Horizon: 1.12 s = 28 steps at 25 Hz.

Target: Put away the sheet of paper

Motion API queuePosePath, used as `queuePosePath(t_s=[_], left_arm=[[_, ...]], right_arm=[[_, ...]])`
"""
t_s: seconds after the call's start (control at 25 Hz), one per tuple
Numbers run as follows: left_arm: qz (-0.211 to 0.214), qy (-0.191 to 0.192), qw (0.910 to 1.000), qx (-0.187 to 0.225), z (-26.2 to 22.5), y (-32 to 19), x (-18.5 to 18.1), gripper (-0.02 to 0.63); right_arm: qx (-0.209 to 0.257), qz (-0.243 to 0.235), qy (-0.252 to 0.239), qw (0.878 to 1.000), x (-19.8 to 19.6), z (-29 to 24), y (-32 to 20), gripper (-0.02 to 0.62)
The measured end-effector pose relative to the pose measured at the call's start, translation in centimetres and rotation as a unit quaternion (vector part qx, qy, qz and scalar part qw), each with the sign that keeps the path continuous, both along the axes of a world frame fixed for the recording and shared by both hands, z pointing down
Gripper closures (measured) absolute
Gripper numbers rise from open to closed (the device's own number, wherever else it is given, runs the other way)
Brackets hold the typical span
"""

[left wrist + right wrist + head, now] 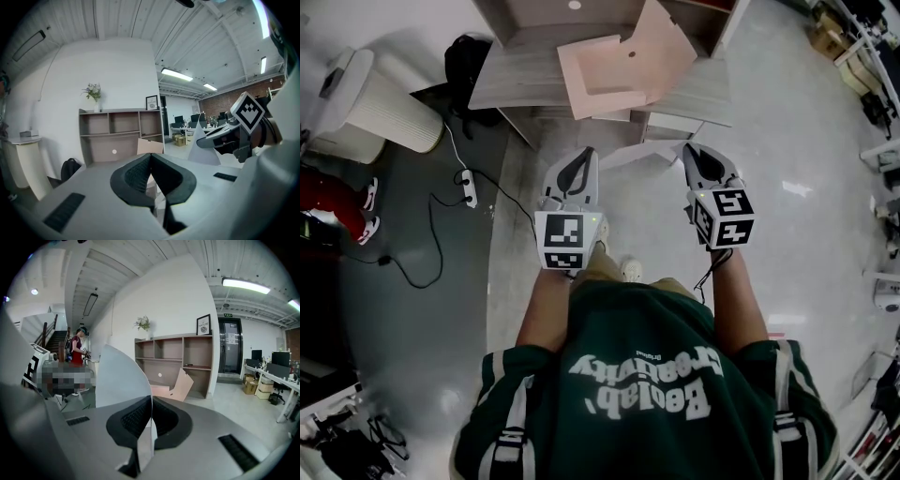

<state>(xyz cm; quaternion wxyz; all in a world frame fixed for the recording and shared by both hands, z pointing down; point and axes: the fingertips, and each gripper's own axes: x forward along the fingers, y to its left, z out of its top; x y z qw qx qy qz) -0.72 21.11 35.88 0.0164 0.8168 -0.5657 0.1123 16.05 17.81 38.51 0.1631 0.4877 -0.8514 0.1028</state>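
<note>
A white sheet of paper (119, 380) stands up in a curve from my right gripper (151, 400), whose jaws are shut on its lower edge. In the head view the paper (633, 153) shows edge-on, stretching left from the right gripper (692, 150) towards the left gripper (586, 156). In the left gripper view the sheet (202, 146) appears as a pale wedge off to the right, apart from my left gripper (150, 157), which is shut with nothing in it. A wooden shelf unit (173, 362) stands ahead of both grippers.
Pale cardboard pieces (619, 66) lean against the shelf unit (516, 80). A black backpack (469, 56), a white ribbed cylinder (384, 112) and a power strip with cable (467, 187) lie left. A person in red (77, 350) stands far left; office desks (276, 380) are right.
</note>
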Motion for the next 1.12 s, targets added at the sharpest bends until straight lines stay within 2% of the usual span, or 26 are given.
queuePosePath(t_s=[0.28,0.56,0.76,1.12], left_arm=[[0.009,0.003,0.9999,-0.012,1.7,-6.5,-2.1,0.588],[0.026,0.003,0.9994,-0.024,2.4,-16.9,-5.6,0.588],[0.037,-0.005,0.9989,-0.028,2.5,-23.7,-8.5,0.588],[0.060,-0.009,0.9975,-0.035,3.3,-32.4,-12.7,0.588]], right_arm=[[-0.010,0.006,0.000,1.000,-2.1,1.1,-6.3,0.562],[-0.029,0.018,-0.003,0.999,-5.8,2.0,-16.2,0.563],[-0.049,0.044,-0.013,0.998,-7.9,2.7,-23.0,0.562],[-0.079,0.102,0.001,0.992,-10.4,5.9,-31.4,0.563]])
